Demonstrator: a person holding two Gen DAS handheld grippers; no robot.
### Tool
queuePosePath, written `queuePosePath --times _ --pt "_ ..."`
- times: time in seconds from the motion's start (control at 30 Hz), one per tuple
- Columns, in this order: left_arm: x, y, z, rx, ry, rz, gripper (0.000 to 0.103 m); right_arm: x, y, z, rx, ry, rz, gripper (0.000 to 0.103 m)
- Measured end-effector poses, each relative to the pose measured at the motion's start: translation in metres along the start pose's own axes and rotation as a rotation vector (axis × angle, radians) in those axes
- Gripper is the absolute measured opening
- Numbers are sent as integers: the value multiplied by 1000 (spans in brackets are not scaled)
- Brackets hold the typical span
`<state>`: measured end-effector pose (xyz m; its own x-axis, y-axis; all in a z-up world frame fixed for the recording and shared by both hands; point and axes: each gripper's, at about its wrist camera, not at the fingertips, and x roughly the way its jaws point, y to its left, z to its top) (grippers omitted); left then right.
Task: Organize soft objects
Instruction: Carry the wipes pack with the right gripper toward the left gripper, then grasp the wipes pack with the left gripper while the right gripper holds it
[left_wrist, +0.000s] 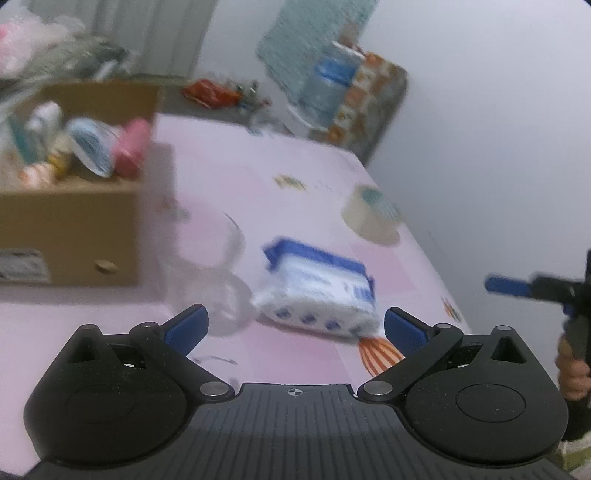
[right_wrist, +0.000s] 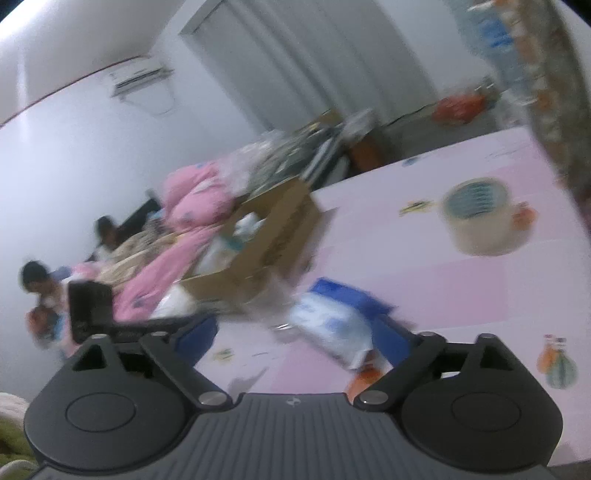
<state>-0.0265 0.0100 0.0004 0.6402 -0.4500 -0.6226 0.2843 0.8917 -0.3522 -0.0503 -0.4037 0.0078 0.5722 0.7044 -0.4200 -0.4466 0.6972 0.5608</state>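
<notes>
The tissue pack (left_wrist: 317, 291), white and blue, lies on the pink tabletop (left_wrist: 295, 177) beside the cardboard box (left_wrist: 74, 221), just ahead of the left gripper (left_wrist: 295, 325) and right gripper (right_wrist: 306, 339), both jaws wide and empty.

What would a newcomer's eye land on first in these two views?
The blue-and-white tissue pack lies on the pink table, just ahead of the open left gripper. A cardboard box full of items sits to its left, and a tape roll sits behind it to the right.

Cardboard box (left_wrist: 70, 218) blocks left (table (left_wrist: 295, 177) open).
</notes>
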Motion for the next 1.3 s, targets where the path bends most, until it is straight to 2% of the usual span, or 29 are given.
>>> queuePosePath --times 0.17,0.23,0.37,0.5,0.63,0.8,0.87,0.93,1.0,1.13,1.17,1.3 --pt "27 -17 -18 54 57 -57 97 48 -25 -8 67 7 -64 82" --pt "36 -23 -24 77 43 -63 94 71 -35 -8 81 13 -88 80" --pt "50 -28 -28 118 20 -59 80 107 -51 1 94 13 -87 79" --pt "64 -28 -26 112 33 -75 79 140 -68 14 121 37 -93 76" --pt "80 -25 -24 70 71 -106 78 166 -84 17 170 107 -126 71" --pt "93 -20 -22 19 117 -139 84 173 -82 18 167 123 -87 69" --pt "100 -16 -21 -9 142 -153 86 172 -77 18 159 119 -77 64" --pt "106 -14 -22 -30 167 -170 87 168 -72 18 148 106 -67 53" --pt "108 -14 -21 -28 154 -178 87 163 -66 16 132 88 -66 48" --pt "110 -13 -21 -34 140 -182 87 162 -59 14 98 79 -85 48" --pt "110 -13 -21 -43 134 -187 87 164 -60 12 114 95 -90 49" --pt "104 -12 -23 -81 101 -208 87 166 -72 3 247 111 -6 48"
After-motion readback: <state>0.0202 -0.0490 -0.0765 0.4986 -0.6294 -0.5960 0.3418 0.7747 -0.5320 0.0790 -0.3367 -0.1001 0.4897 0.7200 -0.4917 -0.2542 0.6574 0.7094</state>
